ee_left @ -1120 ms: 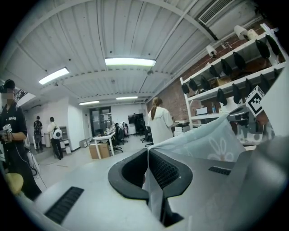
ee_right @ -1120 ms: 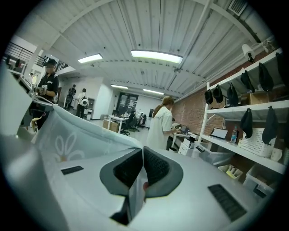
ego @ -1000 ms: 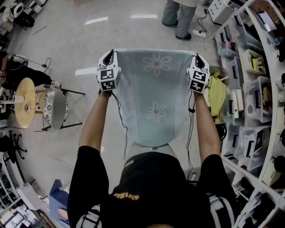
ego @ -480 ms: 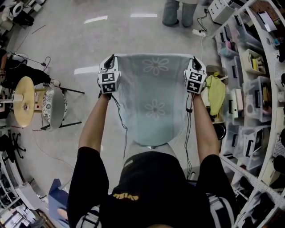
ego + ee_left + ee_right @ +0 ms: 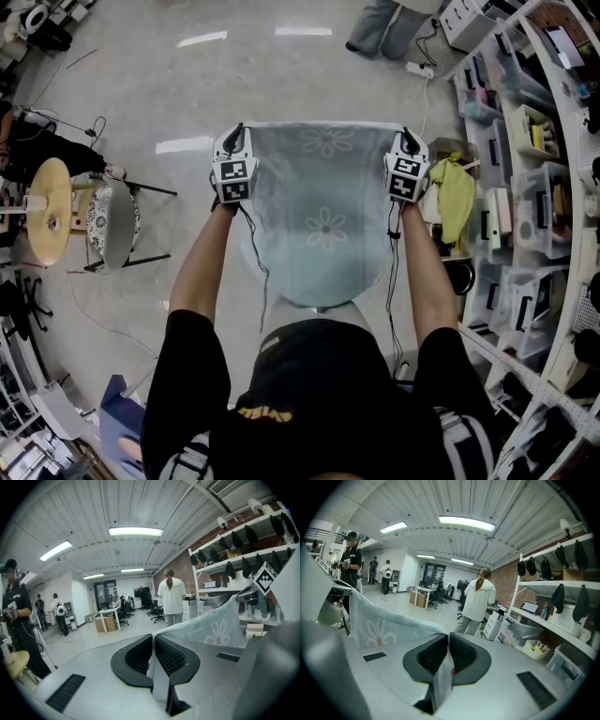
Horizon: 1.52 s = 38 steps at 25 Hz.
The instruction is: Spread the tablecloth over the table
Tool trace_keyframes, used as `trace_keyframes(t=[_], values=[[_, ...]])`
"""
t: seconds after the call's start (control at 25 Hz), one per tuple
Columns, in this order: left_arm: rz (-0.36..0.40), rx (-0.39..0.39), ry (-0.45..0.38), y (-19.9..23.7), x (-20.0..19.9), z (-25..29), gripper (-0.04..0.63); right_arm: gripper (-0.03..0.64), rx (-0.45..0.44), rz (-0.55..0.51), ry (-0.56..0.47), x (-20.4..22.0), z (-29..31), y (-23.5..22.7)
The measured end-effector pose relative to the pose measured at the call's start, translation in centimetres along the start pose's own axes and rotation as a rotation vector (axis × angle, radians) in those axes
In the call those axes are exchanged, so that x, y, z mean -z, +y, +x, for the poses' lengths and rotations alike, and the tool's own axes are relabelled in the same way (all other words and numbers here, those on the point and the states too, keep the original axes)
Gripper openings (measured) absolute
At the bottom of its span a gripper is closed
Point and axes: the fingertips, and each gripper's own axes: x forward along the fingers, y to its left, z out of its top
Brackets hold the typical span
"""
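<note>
**Q:** State the condition of the two tongs.

**A:** Both are clenched on fabric. In the left gripper view, the left gripper (image 5: 153, 645) has its jaws pressed together on a thin fold of the tablecloth (image 5: 323, 225), which runs off to the right of that frame. In the right gripper view, the right gripper (image 5: 448, 645) is closed the same way on the opposite corner, and the cloth trails off to the left.

**Q:** Where is the tablecloth?

**A:** It is in the air at the centre of the head view, held up in front of the person, with the grey floor (image 5: 281, 75) below it. Each gripper pinches one upper corner, and the two grippers sit level with each other and well apart.

**Q:** Give its orientation and long axis.

**A:** The gripped edge runs left to right across the frame and is pulled nearly straight between the jaws. The long axis is at right angles to that edge, running from the upper centre of the frame down toward the person's chest. The lower end narrows and rounds near the body. The cloth is pale blue-green with flower prints along its centre line.

**Q:** What are the surroundings?

**A:** Storage shelves (image 5: 553, 141) line the right edge of the head view. A yellow-green cloth (image 5: 457, 197) lies just right of the right gripper. A round stool (image 5: 111, 225) stands at mid-left. A person in a white coat (image 5: 480, 599) stands beyond the jaws, facing away.
</note>
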Motion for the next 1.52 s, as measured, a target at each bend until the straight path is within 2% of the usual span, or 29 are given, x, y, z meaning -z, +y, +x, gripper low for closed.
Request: trace_keyframes(t=[0.28,0.56,0.96,1.24,1.4,1.52], values=[[0.001,-0.015,0.069,-0.6,3.3,-0.9,0.035,0.018,-0.033,0.003,0.055,2.4,-0.7,1.7],[-0.019,-0.001,0.102,-2.2,5.8,-1.7,0.060,0.020,-0.056,0.006,0.099,4.7,-1.2,3.3],[-0.016,0.011,0.135,-3.6,7.8,-3.0,0.075,0.033,-0.085,0.002,0.153,7.2,-2.2,4.7],[-0.026,0.011,0.118,-4.2,7.8,-3.8,0.085,0.056,-0.122,-0.003,0.162,7.8,-2.8,6.1],[-0.043,0.019,0.105,-4.7,7.0,-4.3,0.086,0.102,-0.158,0.003,0.181,8.2,-2.9,7.0],[-0.047,0.028,0.109,-5.1,6.5,-4.9,0.087,0.210,-0.187,0.014,0.182,8.2,-3.0,7.7]])
